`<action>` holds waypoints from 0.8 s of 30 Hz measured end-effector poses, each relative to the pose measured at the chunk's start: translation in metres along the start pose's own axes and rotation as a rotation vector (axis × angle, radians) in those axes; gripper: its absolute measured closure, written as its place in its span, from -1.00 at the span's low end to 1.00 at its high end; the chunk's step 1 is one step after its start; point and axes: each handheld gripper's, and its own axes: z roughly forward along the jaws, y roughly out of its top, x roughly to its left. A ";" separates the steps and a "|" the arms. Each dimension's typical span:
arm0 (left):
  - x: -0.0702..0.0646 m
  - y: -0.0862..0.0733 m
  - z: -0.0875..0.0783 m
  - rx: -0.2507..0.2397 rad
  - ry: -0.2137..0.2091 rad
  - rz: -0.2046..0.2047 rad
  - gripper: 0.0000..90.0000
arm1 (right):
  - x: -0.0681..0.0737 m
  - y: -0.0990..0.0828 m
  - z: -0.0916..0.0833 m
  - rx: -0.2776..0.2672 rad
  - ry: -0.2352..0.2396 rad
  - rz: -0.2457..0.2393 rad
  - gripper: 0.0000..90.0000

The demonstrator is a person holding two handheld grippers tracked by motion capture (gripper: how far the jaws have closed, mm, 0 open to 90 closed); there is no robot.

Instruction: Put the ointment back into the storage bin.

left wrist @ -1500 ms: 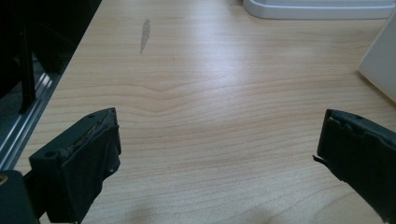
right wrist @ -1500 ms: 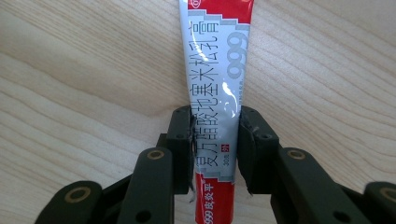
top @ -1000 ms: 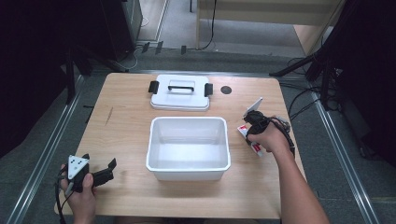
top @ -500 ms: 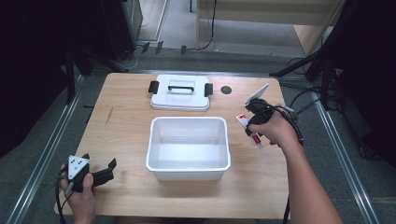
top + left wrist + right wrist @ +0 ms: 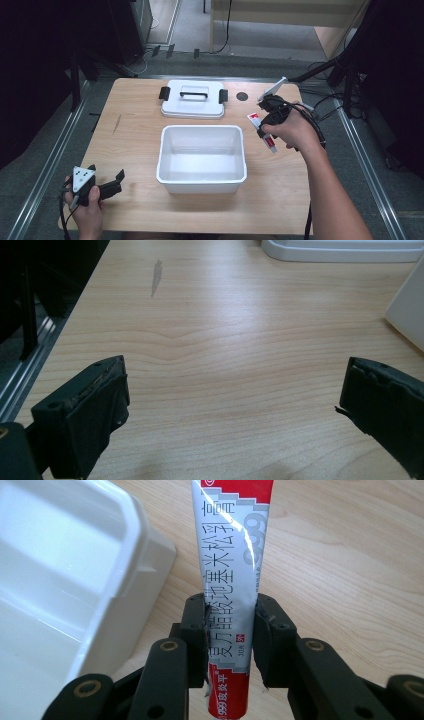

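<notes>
Black pads of the right claw (image 5: 231, 625) pinch a white-and-red tube (image 5: 231, 570) across its printed middle, the tube sticking out past both sides of the grip. From above, the right hand (image 5: 292, 131) holds that claw raised just beside the right rim of the white bin (image 5: 201, 157), forearm reaching in from the lower right. The left claw (image 5: 235, 405) is spread wide with nothing between its jaws, resting low at the near left corner in the left hand (image 5: 85, 207). A white lid (image 5: 193, 99) with black clasps lies behind the bin. The pale wooden bench (image 5: 130, 125) carries them all, with grey floor, cables and dark equipment around it.
</notes>
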 end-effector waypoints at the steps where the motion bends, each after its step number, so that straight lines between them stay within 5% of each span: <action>1: 0.000 0.000 0.000 0.001 0.000 0.000 -0.99 | 0.002 0.001 -0.002 -0.003 0.004 -0.002 0.57; 11: 0.000 0.000 0.000 0.000 0.000 0.000 -0.99 | 0.038 0.012 -0.017 -0.009 0.004 -0.098 0.57; 20: 0.001 0.000 0.000 -0.007 -0.003 -0.007 -0.99 | 0.062 0.020 -0.016 -0.006 0.047 -0.159 0.56; 24: 0.001 0.000 0.000 -0.006 -0.002 -0.007 -0.99 | 0.074 0.020 -0.016 -0.015 0.083 -0.226 0.56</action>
